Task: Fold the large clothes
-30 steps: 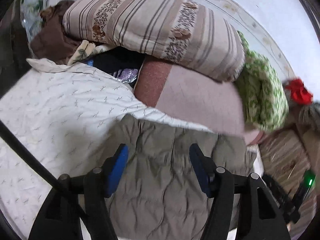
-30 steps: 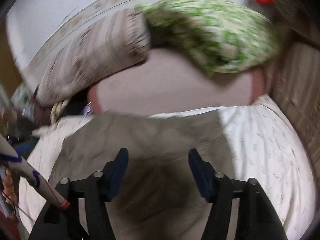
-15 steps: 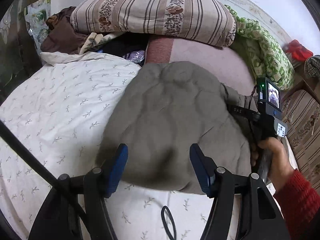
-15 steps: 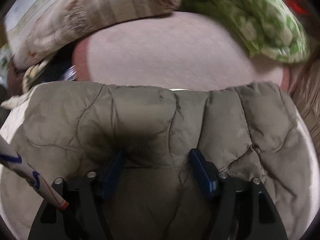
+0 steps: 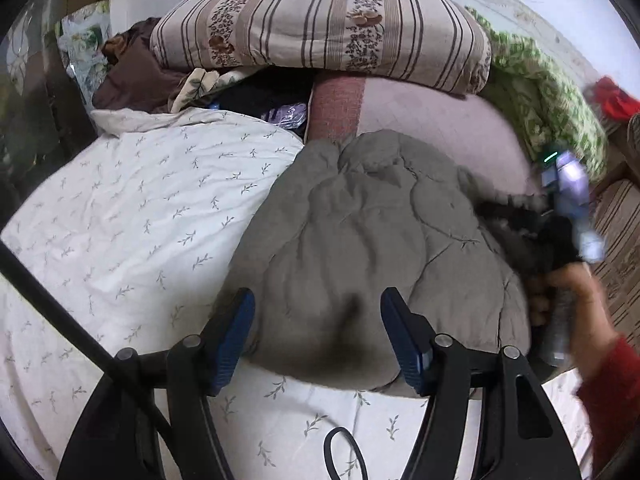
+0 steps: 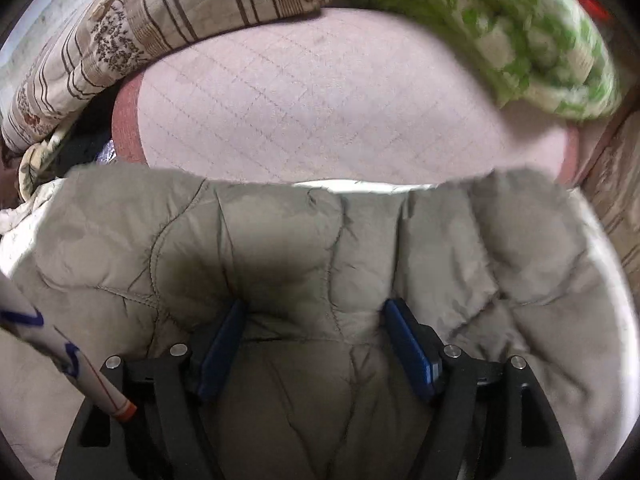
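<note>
A grey-olive quilted jacket (image 5: 372, 248) lies bunched on the white leaf-print bedsheet (image 5: 132, 216). My left gripper (image 5: 318, 334) is open and empty, just above the jacket's near edge. My right gripper (image 6: 316, 340) is open, its blue pads pushed against the jacket (image 6: 280, 248), with a fold of padding bulging between the jaws. In the left wrist view the right gripper and the hand holding it (image 5: 568, 280) appear blurred at the jacket's right side.
A striped pillow (image 5: 320, 28) lies on a pink quilted pad (image 5: 432, 120) at the bed's head. A green patterned blanket (image 5: 552, 100) lies at the right, and brown and dark clothes (image 5: 136, 76) at the back left. A black cable (image 5: 344, 452) lies near the front.
The left gripper pulled back from over the jacket so the whole garment shows. The right gripper moved down into the jacket, and the jacket is now more bunched.
</note>
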A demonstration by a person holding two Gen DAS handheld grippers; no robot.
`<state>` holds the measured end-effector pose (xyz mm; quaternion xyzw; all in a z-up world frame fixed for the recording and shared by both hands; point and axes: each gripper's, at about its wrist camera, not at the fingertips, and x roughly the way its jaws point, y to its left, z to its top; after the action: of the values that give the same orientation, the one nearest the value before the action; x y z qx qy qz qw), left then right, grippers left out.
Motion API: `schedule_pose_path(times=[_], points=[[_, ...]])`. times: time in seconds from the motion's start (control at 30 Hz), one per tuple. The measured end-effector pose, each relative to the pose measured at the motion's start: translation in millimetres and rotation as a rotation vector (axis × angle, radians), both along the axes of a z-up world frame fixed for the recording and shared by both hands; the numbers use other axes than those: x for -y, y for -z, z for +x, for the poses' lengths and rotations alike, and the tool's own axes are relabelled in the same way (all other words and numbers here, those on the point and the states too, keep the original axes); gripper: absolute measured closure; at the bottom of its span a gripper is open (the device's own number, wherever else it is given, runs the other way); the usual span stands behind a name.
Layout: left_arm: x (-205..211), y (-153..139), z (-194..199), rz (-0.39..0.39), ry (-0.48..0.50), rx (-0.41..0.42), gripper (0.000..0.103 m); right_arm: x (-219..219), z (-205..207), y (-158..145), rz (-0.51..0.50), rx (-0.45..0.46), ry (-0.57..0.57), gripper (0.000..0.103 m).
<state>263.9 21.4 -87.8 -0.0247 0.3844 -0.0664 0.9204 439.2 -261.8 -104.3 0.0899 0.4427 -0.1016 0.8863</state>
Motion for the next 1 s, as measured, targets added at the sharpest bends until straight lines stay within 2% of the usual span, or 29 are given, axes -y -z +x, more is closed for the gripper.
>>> schedule_pose_path(times=[0.07, 0.17, 0.27, 0.33, 0.47, 0.53, 0.6, 0.67, 0.7, 0.83, 0.93, 1.0], points=[[5, 6, 4, 0.04, -0.016, -0.004, 0.037, 5, -26, -26, 0.047, 0.057, -0.002, 0.026], [8, 31, 17, 0.136, -0.062, -0.073, 0.037, 13, -66, -38, 0.061, 0.084, -0.012, 0.026], [9, 45, 21, 0.176, -0.062, -0.098, 0.036, 18, -85, -22, -0.025, 0.05, -0.022, 0.026], [13, 46, 18, 0.202, -0.061, -0.085, 0.036, 27, -82, 3, -0.083, 0.008, -0.016, 0.026], [19, 49, 13, 0.241, -0.058, -0.065, 0.036, 38, -72, 23, -0.073, 0.027, 0.02, 0.018], [18, 46, 12, 0.243, -0.056, -0.064, 0.036, 31, -64, 23, -0.132, -0.004, 0.015, 0.017], [12, 36, 8, 0.21, -0.04, -0.062, 0.036, 26, -63, 14, -0.168, -0.03, 0.017, 0.016], [0, 23, 2, 0.171, -0.046, -0.045, 0.036, 21, -75, -4, -0.138, -0.008, 0.002, 0.016], [-9, 13, -3, 0.155, -0.066, -0.023, 0.036, 16, -87, -18, -0.099, 0.034, -0.02, 0.016], [-42, -12, -18, 0.147, -0.172, 0.051, 0.036, -20, -114, -47, -0.015, 0.099, -0.133, 0.016], [-68, -20, -25, 0.116, -0.257, 0.078, 0.036, -55, -115, -47, 0.004, 0.101, -0.216, 0.016], [-80, -19, -27, 0.096, -0.269, 0.074, 0.036, -77, -104, -30, -0.009, 0.066, -0.246, 0.016]])
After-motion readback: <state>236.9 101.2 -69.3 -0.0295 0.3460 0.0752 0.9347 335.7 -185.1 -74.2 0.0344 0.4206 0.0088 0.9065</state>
